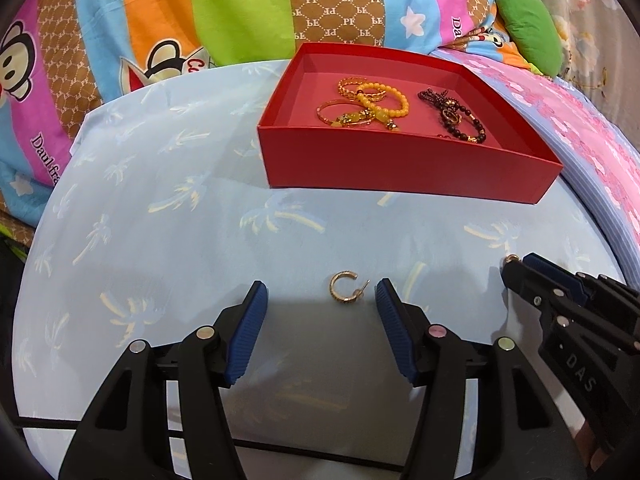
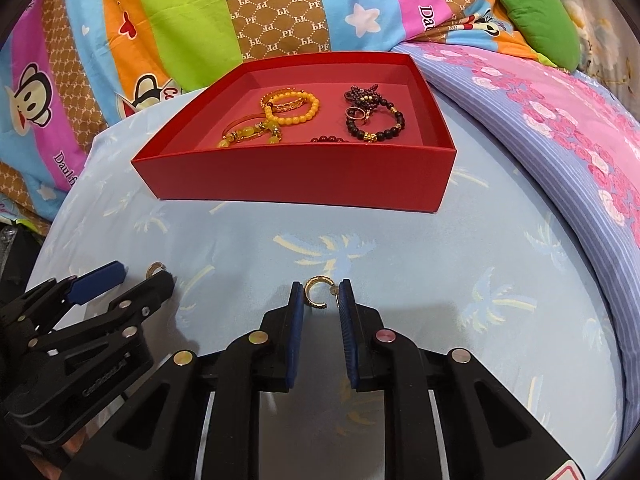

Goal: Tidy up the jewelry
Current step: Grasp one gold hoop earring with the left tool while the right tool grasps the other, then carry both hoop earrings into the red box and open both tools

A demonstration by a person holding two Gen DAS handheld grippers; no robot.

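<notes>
Earring (image 2: 316,293) between right gripper (image 2: 320,294) fingers, box (image 2: 304,180) beyond

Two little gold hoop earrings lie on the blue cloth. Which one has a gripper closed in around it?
The right gripper's earring: its pads sit close on both sides. The other earring lies loose between the left gripper's wide-open pads.

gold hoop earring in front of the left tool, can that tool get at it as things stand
Probably yes. The gold hoop earring lies on the blue sheet between the open fingers of the left tool, with nothing on top of it. The right tool is off to the side at a second earring.
</notes>
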